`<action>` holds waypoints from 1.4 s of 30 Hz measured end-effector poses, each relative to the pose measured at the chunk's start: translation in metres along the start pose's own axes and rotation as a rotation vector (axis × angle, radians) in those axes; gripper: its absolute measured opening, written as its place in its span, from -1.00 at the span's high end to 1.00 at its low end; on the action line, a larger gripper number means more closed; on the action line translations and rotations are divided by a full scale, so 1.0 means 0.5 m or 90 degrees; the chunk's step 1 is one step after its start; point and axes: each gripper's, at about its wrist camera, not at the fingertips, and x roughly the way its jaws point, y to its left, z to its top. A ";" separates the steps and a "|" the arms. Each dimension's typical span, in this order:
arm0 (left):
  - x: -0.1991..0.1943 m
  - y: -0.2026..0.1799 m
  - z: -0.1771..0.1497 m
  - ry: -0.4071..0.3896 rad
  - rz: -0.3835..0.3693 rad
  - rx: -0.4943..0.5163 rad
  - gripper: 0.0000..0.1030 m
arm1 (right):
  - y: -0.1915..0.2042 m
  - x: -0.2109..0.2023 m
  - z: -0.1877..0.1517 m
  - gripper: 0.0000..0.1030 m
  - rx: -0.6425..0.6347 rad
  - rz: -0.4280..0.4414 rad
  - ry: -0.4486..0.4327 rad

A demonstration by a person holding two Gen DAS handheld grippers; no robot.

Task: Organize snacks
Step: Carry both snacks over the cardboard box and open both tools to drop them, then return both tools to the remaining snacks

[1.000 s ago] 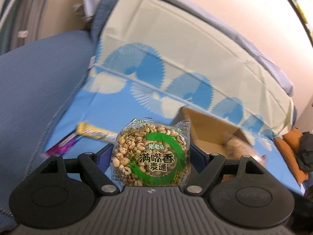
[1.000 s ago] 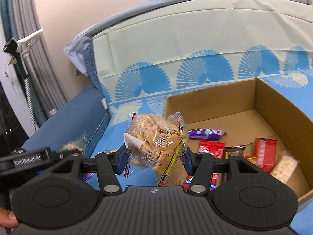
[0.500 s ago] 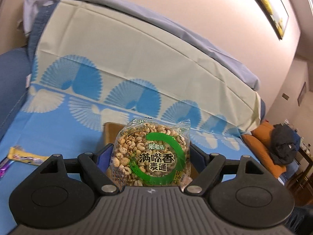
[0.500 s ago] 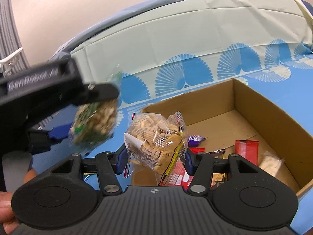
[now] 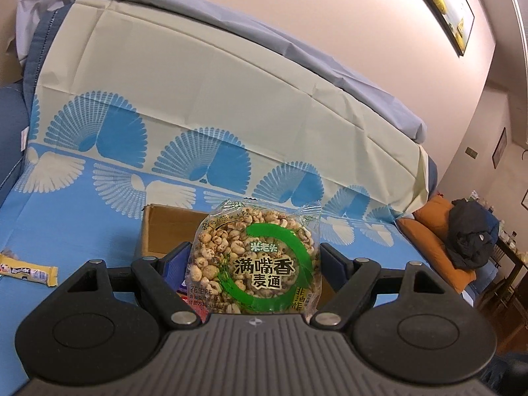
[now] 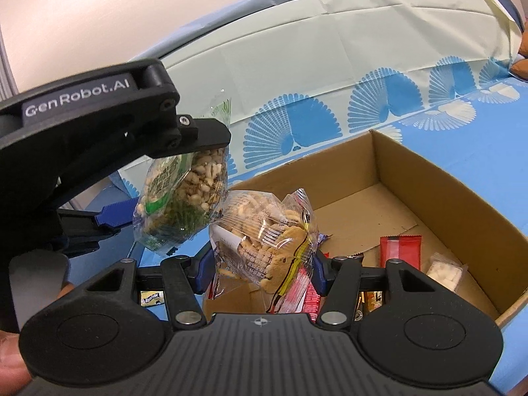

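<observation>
My left gripper (image 5: 254,257) is shut on a clear puffed-grain pack (image 5: 255,260) with a green ring label, held upright above the near left corner of the cardboard box (image 5: 158,227). From the right wrist view that same puffed-grain pack (image 6: 181,198) hangs in the left gripper (image 6: 155,178) at upper left. My right gripper (image 6: 260,260) is shut on a clear bag of biscuits (image 6: 264,241), just over the box's (image 6: 462,198) near left edge. Several snack bars lie inside, among them a red bar (image 6: 401,247) and a small white pack (image 6: 444,272).
A yellow snack bar (image 5: 28,272) lies on the blue patterned cover (image 5: 82,231) left of the box. A small yellow wrapper (image 6: 151,297) lies below the right gripper. An orange cushion with dark clothing (image 5: 472,237) sits at far right. A hand (image 6: 10,359) shows at bottom left.
My left gripper has swung right with the puffed-grain pack, from beside the box to over its corner, and now fills the upper left of the right wrist view. The right gripper shifted slightly toward the box.
</observation>
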 end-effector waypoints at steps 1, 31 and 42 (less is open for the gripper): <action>0.002 -0.003 0.001 0.004 -0.002 0.004 -0.65 | -0.001 0.000 0.000 -0.15 0.000 -0.002 -0.001; -0.182 0.459 -0.173 0.024 0.332 0.007 0.51 | 0.090 0.014 -0.062 0.39 -0.140 0.040 0.012; -0.017 0.477 -0.183 0.033 0.441 0.151 -0.50 | 0.169 0.030 -0.108 0.28 -0.209 0.144 0.049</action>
